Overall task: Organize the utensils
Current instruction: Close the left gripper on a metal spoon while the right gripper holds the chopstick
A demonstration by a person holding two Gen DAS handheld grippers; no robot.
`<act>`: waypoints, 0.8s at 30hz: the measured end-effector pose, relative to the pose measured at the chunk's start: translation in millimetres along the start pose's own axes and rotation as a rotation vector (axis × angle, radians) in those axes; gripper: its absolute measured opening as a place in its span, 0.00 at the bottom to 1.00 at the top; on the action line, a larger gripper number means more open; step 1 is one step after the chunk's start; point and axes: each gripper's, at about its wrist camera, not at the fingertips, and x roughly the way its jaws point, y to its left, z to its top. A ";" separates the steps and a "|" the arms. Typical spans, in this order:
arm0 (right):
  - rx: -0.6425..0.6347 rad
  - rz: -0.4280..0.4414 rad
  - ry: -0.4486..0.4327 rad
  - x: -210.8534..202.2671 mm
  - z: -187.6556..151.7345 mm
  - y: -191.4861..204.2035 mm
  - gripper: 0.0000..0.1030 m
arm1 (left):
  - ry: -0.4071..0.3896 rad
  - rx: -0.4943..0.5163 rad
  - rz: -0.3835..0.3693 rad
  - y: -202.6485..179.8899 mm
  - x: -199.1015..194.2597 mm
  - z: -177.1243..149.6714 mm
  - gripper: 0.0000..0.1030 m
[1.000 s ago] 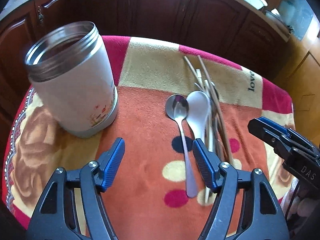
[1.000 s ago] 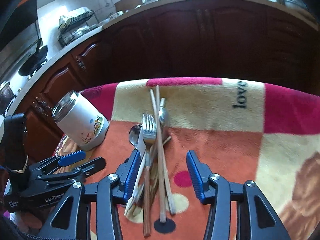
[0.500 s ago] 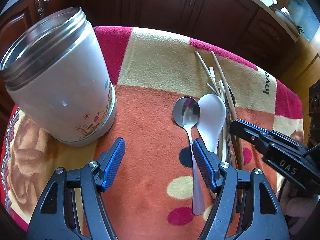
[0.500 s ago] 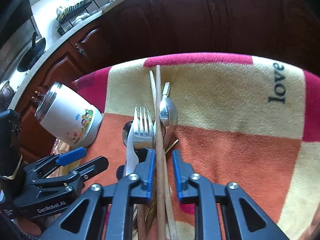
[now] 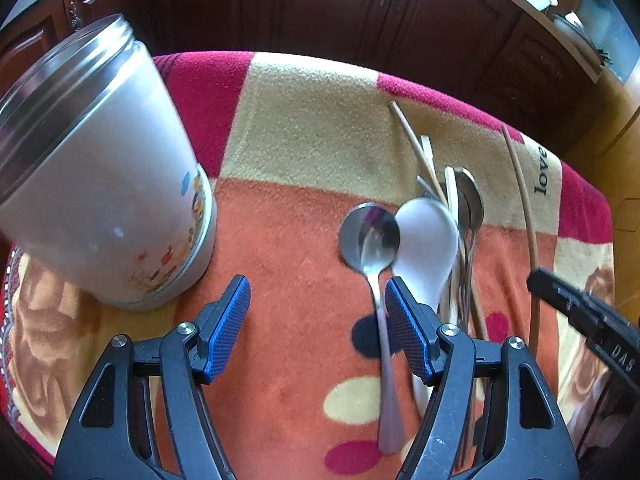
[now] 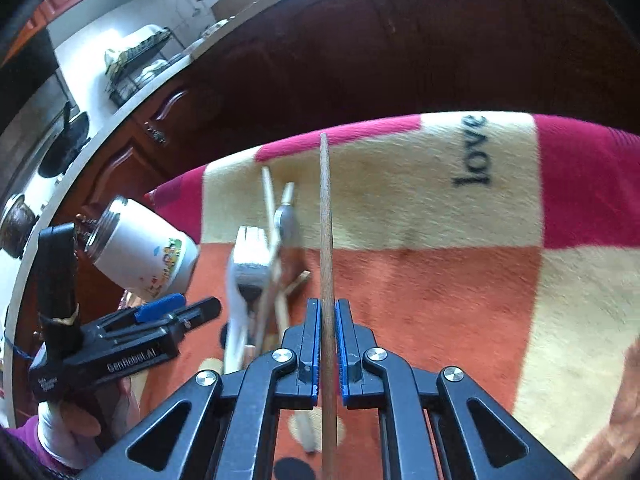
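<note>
Two grippers work over a fuzzy blanket point(image 5: 304, 152) patterned in orange, cream and crimson blocks with dots, the word "love" printed on a cream patch. Far to the left of the left gripper point(image 5: 316, 320) stands a jar point(image 5: 104, 184), a white cylinder with a threaded steel rim and small cartoon prints near its base, upright on the blanket with its mouth open. The left gripper has its ribbed blue pads spread wide, holding nothing, above the orange patch. Just ahead of its right finger lies a steel spoon point(image 5: 370, 240), round polished bowl up, the handle running back beside that finger. Touching the spoon on its right is a ladle point(image 5: 428, 244), smooth, white and deep-bowled. Right of that lie pale chopsticks point(image 5: 420, 156) crossed over more steel utensils; the right wrist view shows a fork point(image 6: 252, 252) among them, blurred.

Further right, the right gripper point(image 6: 328, 340) has its blue pads pressed onto one brown chopstick point(image 6: 325, 216), a slim round wooden rod pointing straight ahead and raised apart from the pile, which sits left of the fingers.

Behind the blanket runs dark carved wooden cabinetry point(image 6: 360, 56) under a pale countertop point(image 6: 132, 92) carrying a dish rack point(image 6: 136, 60).
</note>
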 end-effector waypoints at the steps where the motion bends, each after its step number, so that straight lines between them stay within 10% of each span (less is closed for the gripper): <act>1: 0.005 -0.002 0.002 0.1 -0.4 -1.7 0.06 | -0.003 0.001 -0.004 -1.4 2.6 2.6 0.68; 15: 0.028 0.026 0.035 7.3 -3.1 -15.6 0.06 | -0.006 0.101 -0.046 -8.1 32.8 32.6 0.47; 24: 0.018 0.032 0.077 11.6 -2.6 -18.0 0.06 | 0.025 0.148 -0.100 -16.9 30.1 33.6 0.11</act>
